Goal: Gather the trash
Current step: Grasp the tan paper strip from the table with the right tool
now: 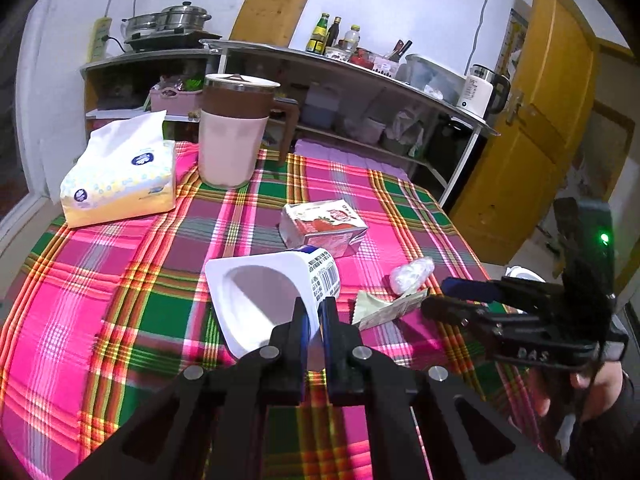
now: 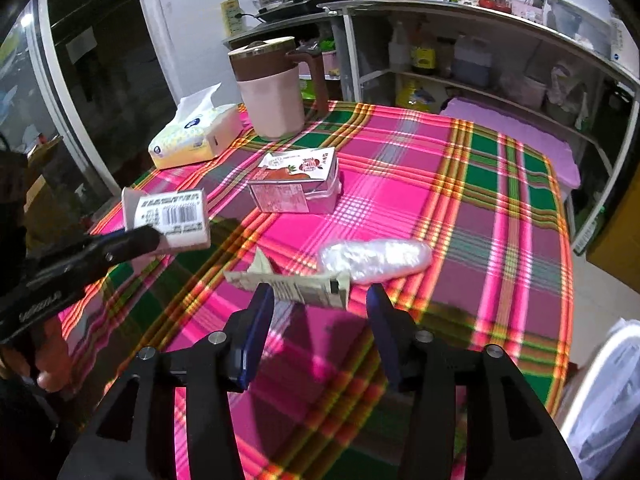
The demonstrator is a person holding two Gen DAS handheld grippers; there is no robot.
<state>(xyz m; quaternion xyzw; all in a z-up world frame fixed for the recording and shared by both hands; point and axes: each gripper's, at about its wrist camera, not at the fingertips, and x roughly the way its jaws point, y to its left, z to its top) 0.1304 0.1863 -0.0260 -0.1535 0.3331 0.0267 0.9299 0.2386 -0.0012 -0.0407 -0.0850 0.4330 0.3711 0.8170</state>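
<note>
The white yogurt cup is off the cloth, clamped by its rim wall between the two fingers of the left gripper; its open mouth faces the left wrist camera and its barcode label faces up and to the right. In the right wrist view the same cup hangs at the left, above the table's edge, with the black finger tip across its lower side.

The right gripper stands with its jaws apart (nothing pressed between the blue pads), its tips just short of a torn paper wrapper that lies flat on the plaid tablecloth. Whether a pad touches the wrapper's edge cannot be told. Just beyond the wrapper lies a crumpled clear plastic wad, close beside it. Further back, near the table's middle, a strawberry drink carton lies on its side.

At the far end of the table a pink and brown lidded jug stands upright, and a soft pack of tissues lies beside it to the left, near but apart.

A hand grips the right gripper's handle at the right edge of the left wrist view. Behind the table runs a metal shelf counter with bottles, pots and a white kettle.
</note>
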